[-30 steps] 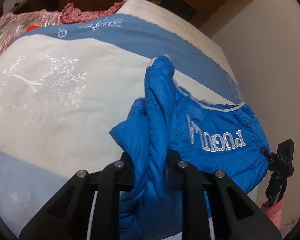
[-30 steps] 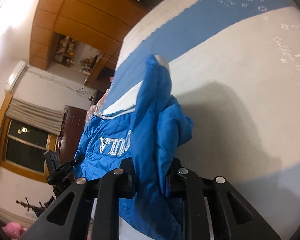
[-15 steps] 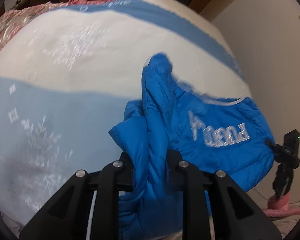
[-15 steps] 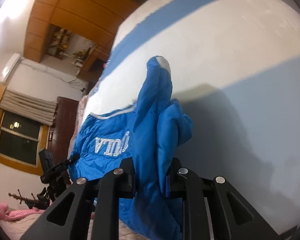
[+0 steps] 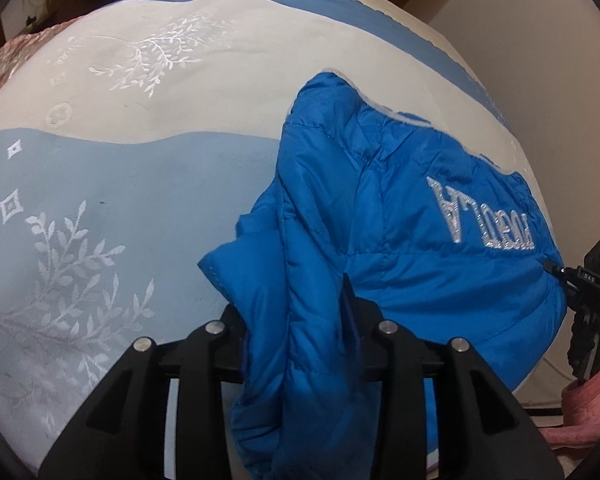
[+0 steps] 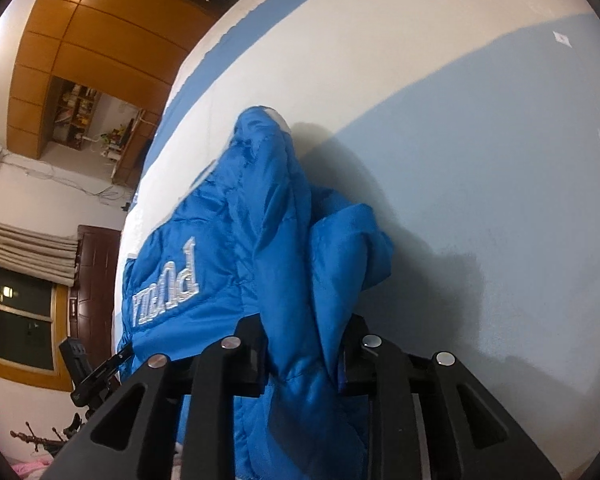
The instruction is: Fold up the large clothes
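A bright blue puffer jacket (image 5: 400, 232) with silver lettering hangs stretched between my two grippers above the bed. My left gripper (image 5: 300, 344) is shut on one bunched edge of the jacket. In the right wrist view the jacket (image 6: 228, 248) fills the lower middle, and my right gripper (image 6: 300, 356) is shut on its other bunched edge. The right gripper also shows at the far right of the left wrist view (image 5: 588, 300). The fingertips are hidden by fabric.
A bedspread (image 5: 140, 168) in cream and light blue bands with white leaf embroidery lies under the jacket. A pink floral cloth (image 5: 4, 60) lies at the far left edge. Wooden wardrobes (image 6: 80, 40), a dark door (image 6: 96, 280) and a window (image 6: 16, 320) stand beyond the bed.
Both grippers have moved back over the bed with the jacket; the light blue band now lies under it. The jacket hangs wider between them, with the lettering more spread out.
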`<action>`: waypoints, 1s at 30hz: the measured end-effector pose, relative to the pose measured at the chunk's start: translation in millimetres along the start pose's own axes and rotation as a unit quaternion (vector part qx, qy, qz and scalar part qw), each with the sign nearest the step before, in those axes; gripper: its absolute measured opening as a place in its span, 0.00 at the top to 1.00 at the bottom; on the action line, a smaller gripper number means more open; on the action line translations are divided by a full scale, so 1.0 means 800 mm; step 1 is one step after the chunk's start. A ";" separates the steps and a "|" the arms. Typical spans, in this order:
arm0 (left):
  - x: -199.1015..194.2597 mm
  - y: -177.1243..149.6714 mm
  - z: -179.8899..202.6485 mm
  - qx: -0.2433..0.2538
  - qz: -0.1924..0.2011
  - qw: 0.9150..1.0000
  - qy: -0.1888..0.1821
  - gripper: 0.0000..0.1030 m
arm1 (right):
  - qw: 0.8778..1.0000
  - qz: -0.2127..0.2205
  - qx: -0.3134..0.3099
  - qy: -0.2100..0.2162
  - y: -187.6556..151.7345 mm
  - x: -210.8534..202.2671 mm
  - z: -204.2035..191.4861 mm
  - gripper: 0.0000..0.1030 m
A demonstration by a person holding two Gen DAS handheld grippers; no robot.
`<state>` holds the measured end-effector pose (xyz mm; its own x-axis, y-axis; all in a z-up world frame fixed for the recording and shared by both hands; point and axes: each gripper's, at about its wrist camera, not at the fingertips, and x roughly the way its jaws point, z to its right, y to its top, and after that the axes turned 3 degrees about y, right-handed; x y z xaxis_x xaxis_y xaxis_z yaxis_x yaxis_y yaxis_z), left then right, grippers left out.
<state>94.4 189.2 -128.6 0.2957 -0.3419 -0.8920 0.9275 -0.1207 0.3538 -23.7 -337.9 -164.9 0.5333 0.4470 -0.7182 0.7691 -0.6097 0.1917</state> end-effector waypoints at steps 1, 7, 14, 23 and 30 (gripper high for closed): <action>0.005 -0.001 -0.001 0.000 -0.002 1.000 -0.004 0.64 | 1.000 0.001 0.004 0.000 -0.002 0.003 0.004 0.75; 0.024 -0.009 -0.011 -0.007 0.003 1.000 -0.017 0.57 | 0.999 0.019 0.031 0.024 -0.016 0.021 0.031 0.70; 0.025 -0.013 -0.014 -0.026 0.008 0.999 -0.016 0.55 | 0.999 0.028 0.022 0.023 -0.021 0.021 0.036 0.66; -0.079 -0.019 0.026 -0.023 0.065 0.996 0.063 0.56 | 0.979 0.075 -0.115 -0.150 -0.035 -0.066 -0.056 0.52; -0.079 -0.037 0.102 0.019 0.082 0.993 0.088 0.54 | 0.963 0.030 -0.200 -0.178 -0.067 -0.049 -0.104 0.58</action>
<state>29.4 138.2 -59.8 0.4812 -0.1921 -0.8553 0.8548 -0.1136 0.5064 -56.6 -268.0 -91.2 0.4808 0.1232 -0.8681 0.8533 -0.2935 0.4309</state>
